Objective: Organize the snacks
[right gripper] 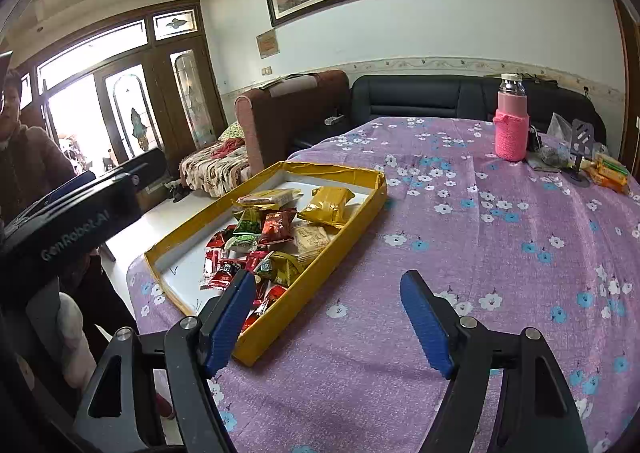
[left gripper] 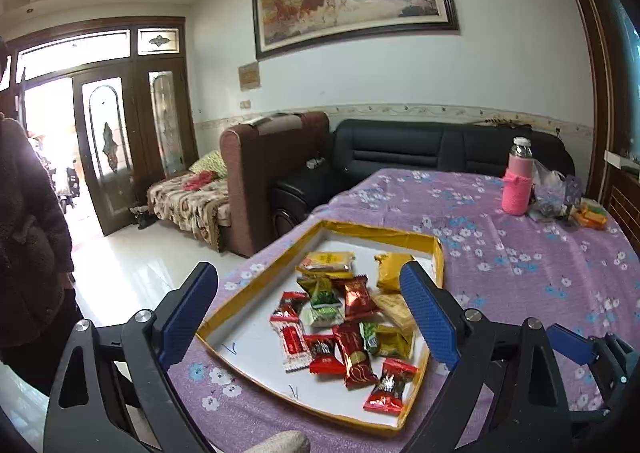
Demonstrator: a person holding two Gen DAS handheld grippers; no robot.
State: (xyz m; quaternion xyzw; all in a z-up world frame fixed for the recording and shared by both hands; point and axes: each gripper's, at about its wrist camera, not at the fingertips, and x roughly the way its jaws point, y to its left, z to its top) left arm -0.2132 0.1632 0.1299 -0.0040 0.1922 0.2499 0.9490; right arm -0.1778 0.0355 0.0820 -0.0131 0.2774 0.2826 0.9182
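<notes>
A shallow yellow-rimmed tray (left gripper: 380,231) (right gripper: 340,169) with a white floor lies on the purple flowered tablecloth (left gripper: 520,273) (right gripper: 480,253). Several wrapped snacks (left gripper: 340,317) (right gripper: 280,229), red, green and yellow, lie in a loose heap inside it. My left gripper (left gripper: 308,273) hangs open above the tray's near half, with nothing between its blue pads. My right gripper (right gripper: 328,279) is open over the bare cloth just right of the tray's near corner, its left pad (right gripper: 230,321) in front of the rim. It holds nothing.
A bottle in a pink knitted sleeve (left gripper: 518,189) (right gripper: 511,133) stands at the table's far right, beside a plastic bag and orange packets (left gripper: 592,215) (right gripper: 610,171). A person in a dark fleece (left gripper: 28,213) stands left of the table. Sofas lie beyond the far edge.
</notes>
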